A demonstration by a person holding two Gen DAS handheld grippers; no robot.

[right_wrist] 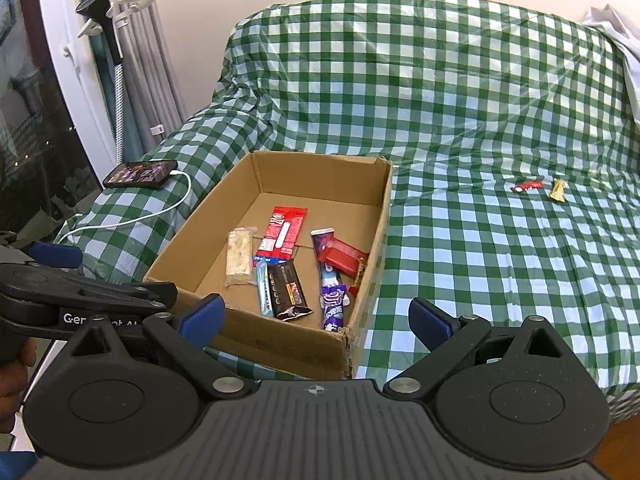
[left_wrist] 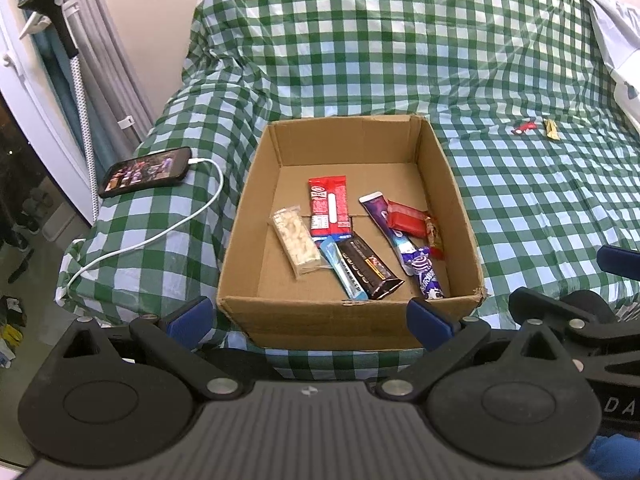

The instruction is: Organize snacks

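Snacks lie in the cardboard box (left_wrist: pixel 452 196) on the checked bed (left_wrist: pixel 520 208), just ahead of left gripper (left_wrist: pixel 310 316) and right gripper (right_wrist: pixel 316 320), both spread wide, holding nothing. Wrapper print too blurred to read; red wrapper (right_wrist: pixel 527 186) and gold wrapper (right_wrist: pixel 557 191) sit well apart on the cover. Left gripper's side reads "Ge…".

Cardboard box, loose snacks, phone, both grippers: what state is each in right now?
Cardboard box: open-topped, holding several wrapped snacks.
Red snack: lying on the checked cloth, outside the box.
Gold snack: on the cloth beside the red one, also outside.
Phone: screen lit, cable plugged in.
Left gripper: open, empty.
Right gripper: open, empty.
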